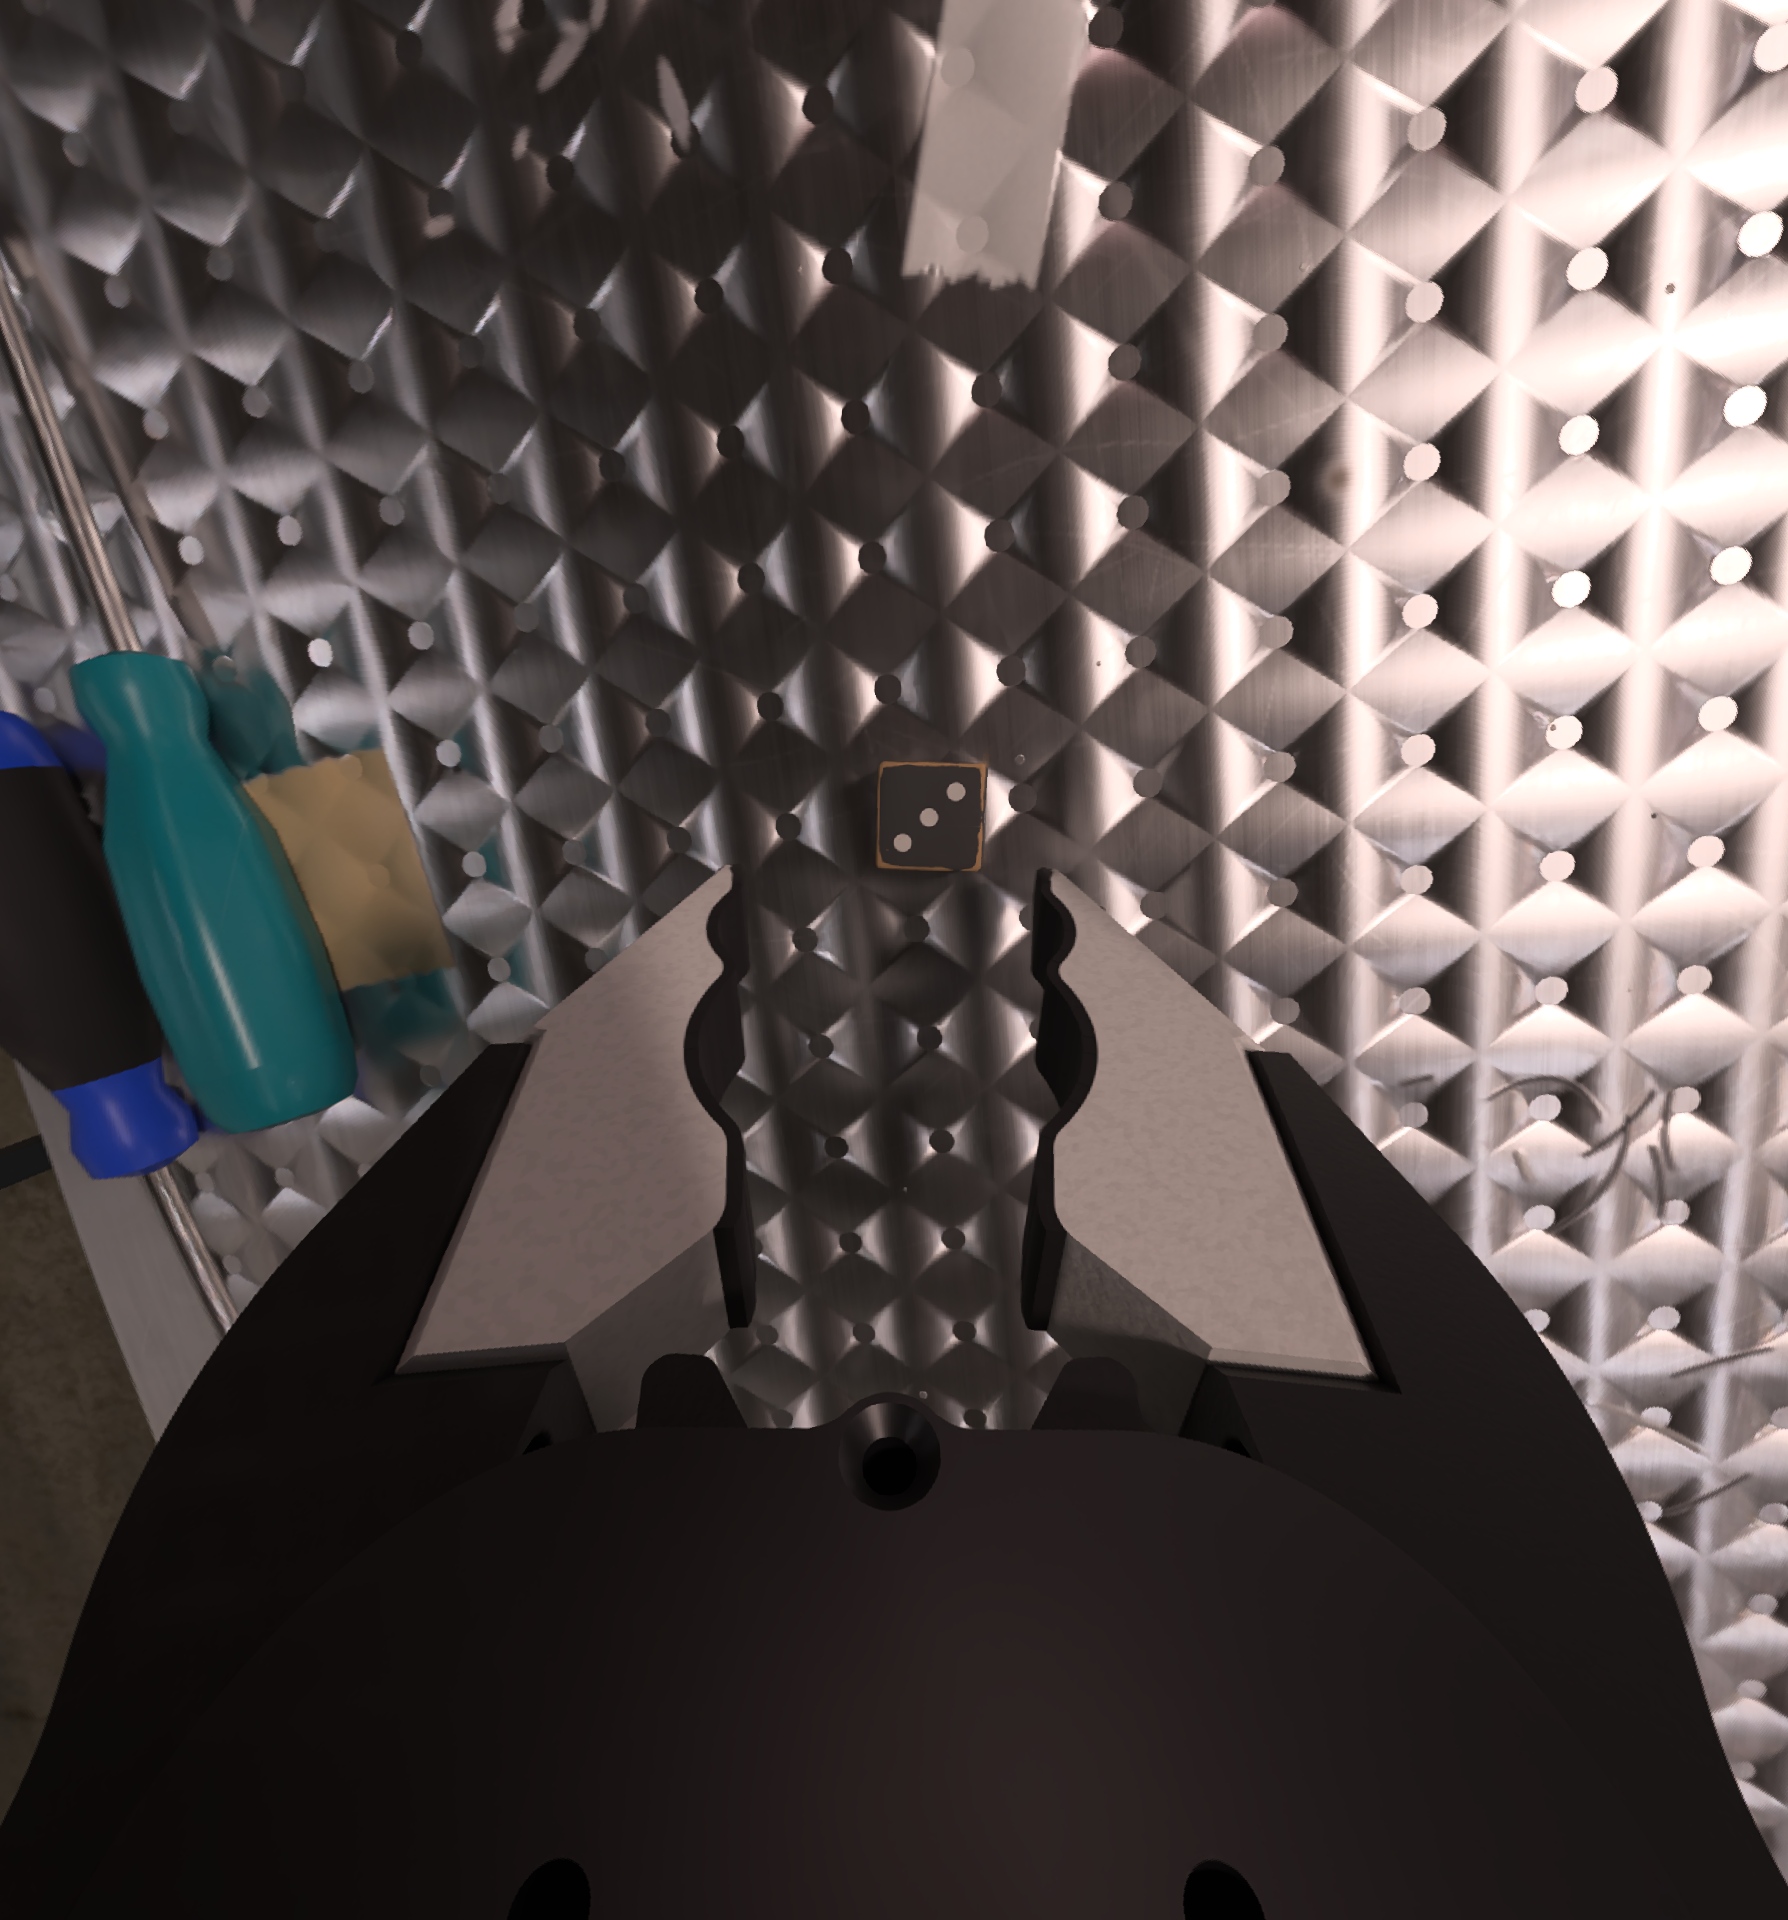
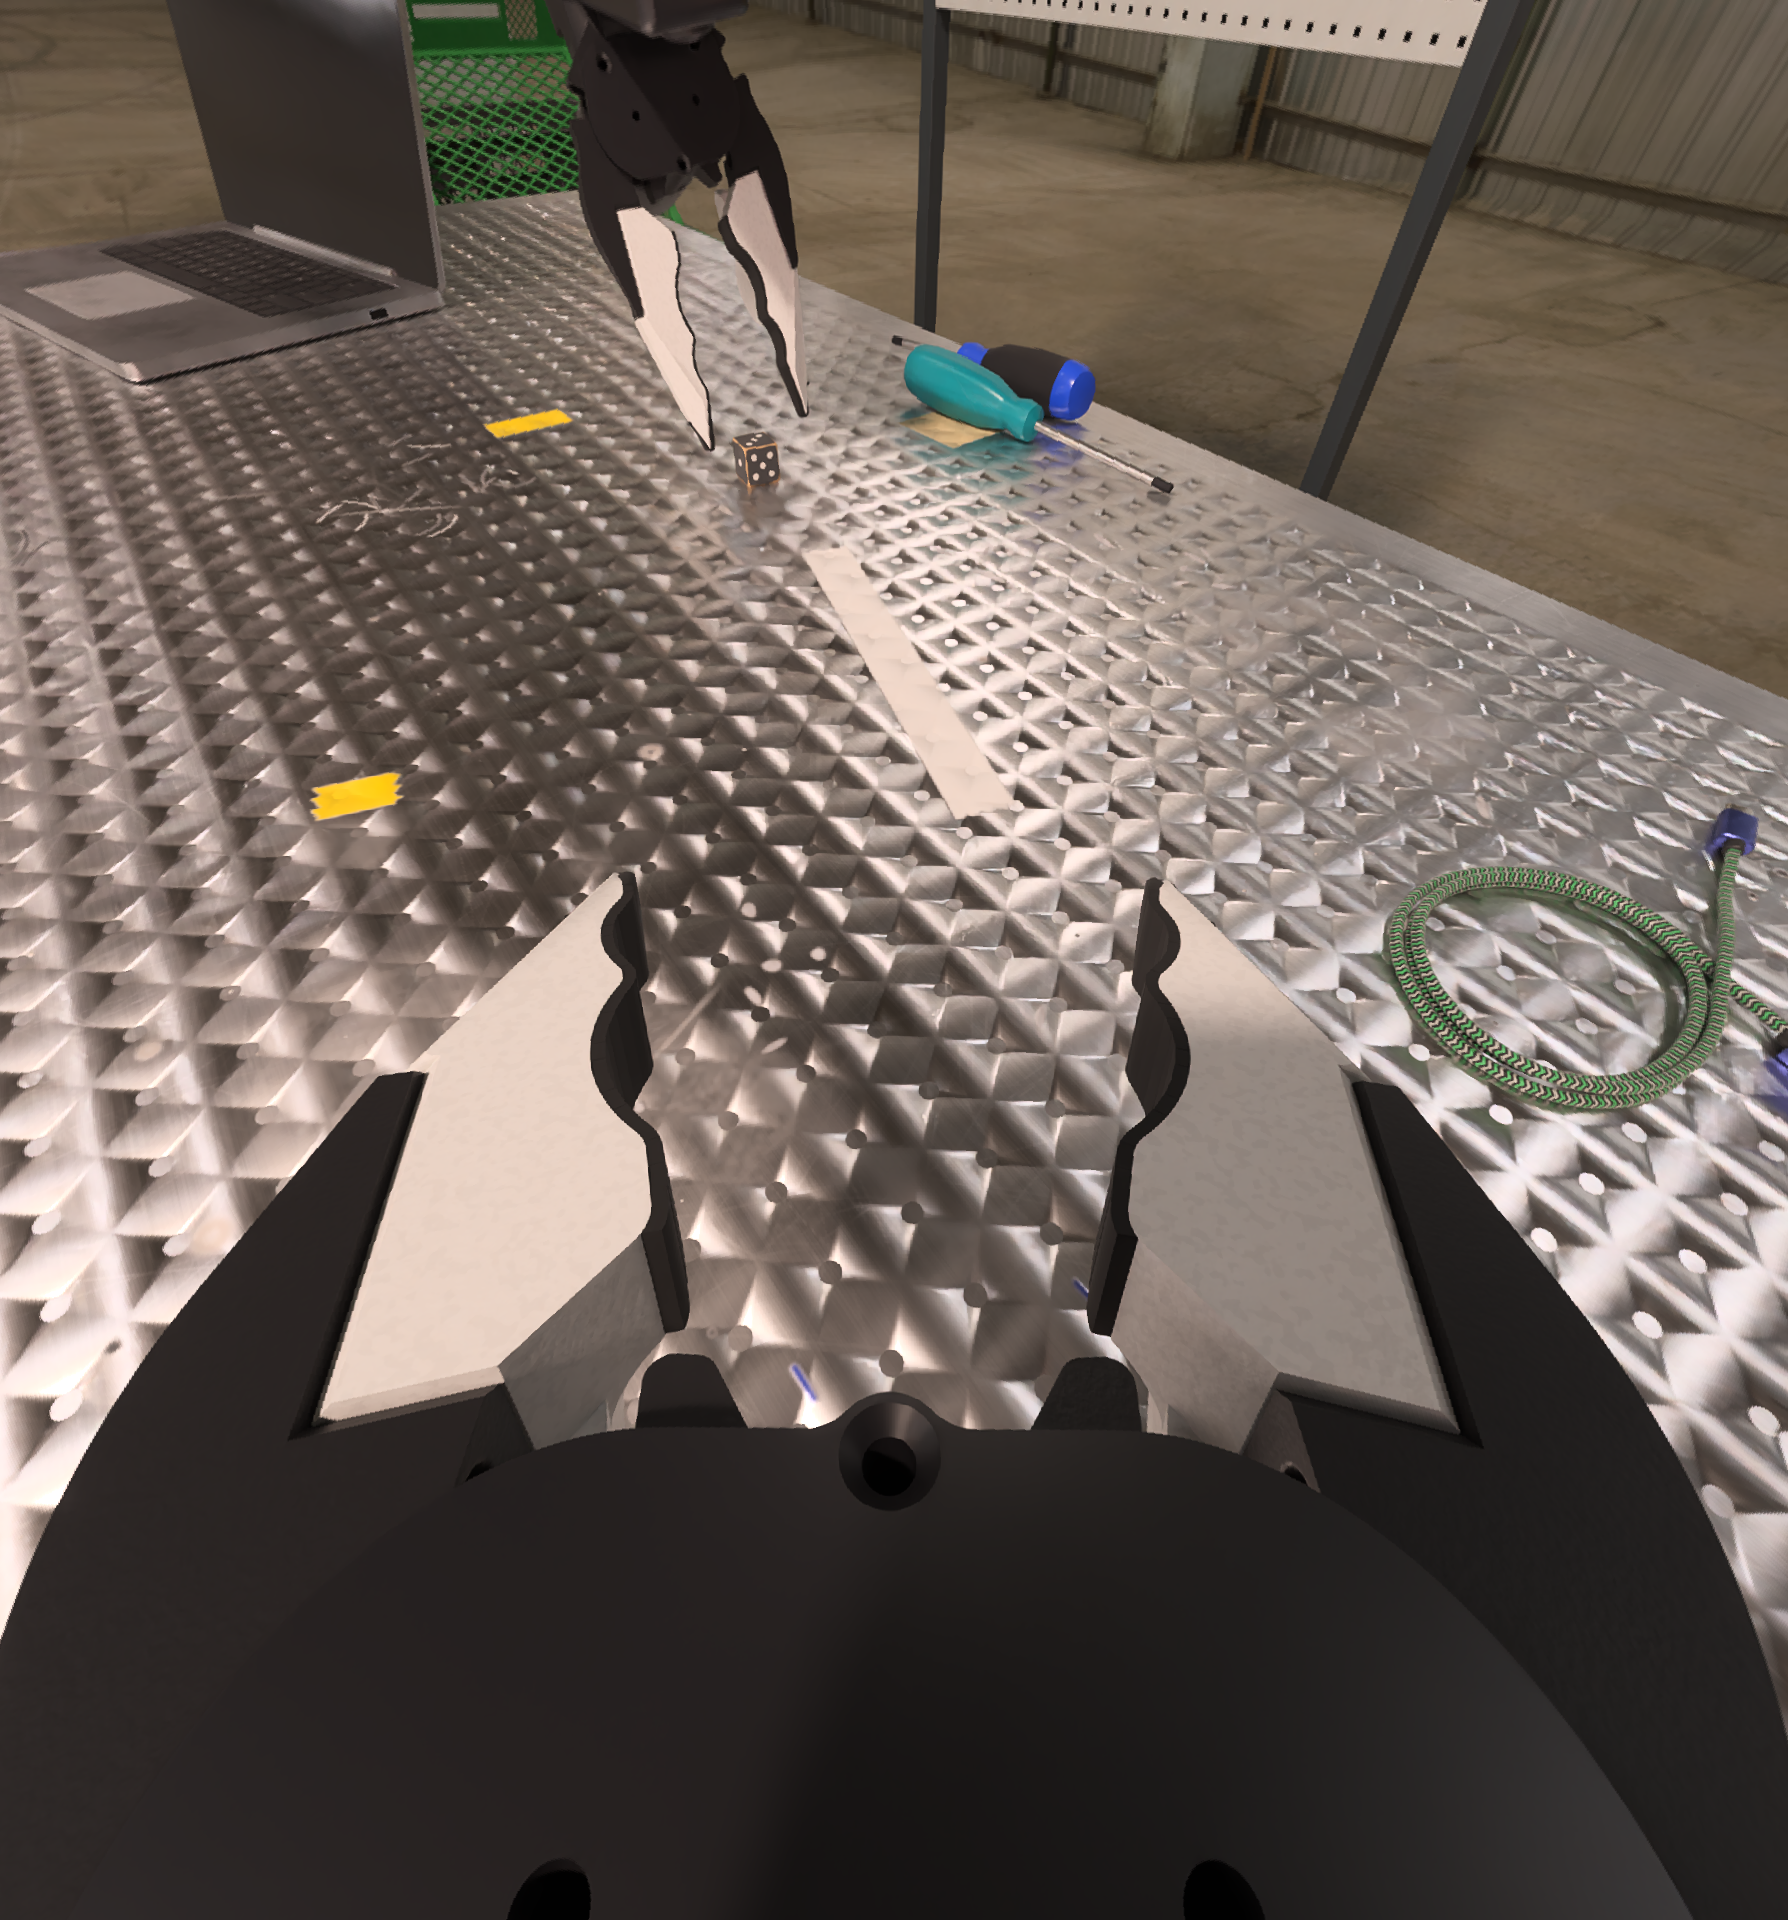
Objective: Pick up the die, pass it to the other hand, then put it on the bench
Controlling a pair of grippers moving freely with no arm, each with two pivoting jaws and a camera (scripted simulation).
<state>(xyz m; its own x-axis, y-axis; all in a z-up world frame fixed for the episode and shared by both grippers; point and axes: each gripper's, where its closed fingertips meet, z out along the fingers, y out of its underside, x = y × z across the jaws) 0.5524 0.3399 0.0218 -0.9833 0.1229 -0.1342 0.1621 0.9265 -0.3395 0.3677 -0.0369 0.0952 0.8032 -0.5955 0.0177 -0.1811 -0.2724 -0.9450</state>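
A small black die (image 1: 928, 818) with white pips and tan edges lies on the shiny patterned metal bench (image 1: 1389, 727). My left gripper (image 1: 885, 883) is open and empty, pointing down just above the die, which sits just beyond its fingertips. In the right wrist view the die (image 2: 756, 458) lies far off, with the left gripper (image 2: 755, 426) hovering over it, tips either side and slightly behind. My right gripper (image 2: 890, 894) is open and empty, low over the near part of the bench (image 2: 246, 987).
A teal-handled screwdriver (image 2: 973, 392) and a black-and-blue one (image 2: 1035, 376) lie right of the die, near the bench edge. An open laptop (image 2: 246, 239) stands far left. A coiled green cable (image 2: 1555, 987) lies right. Yellow tape marks (image 2: 355, 796) and a pale strip (image 2: 905, 675) are on the bench.
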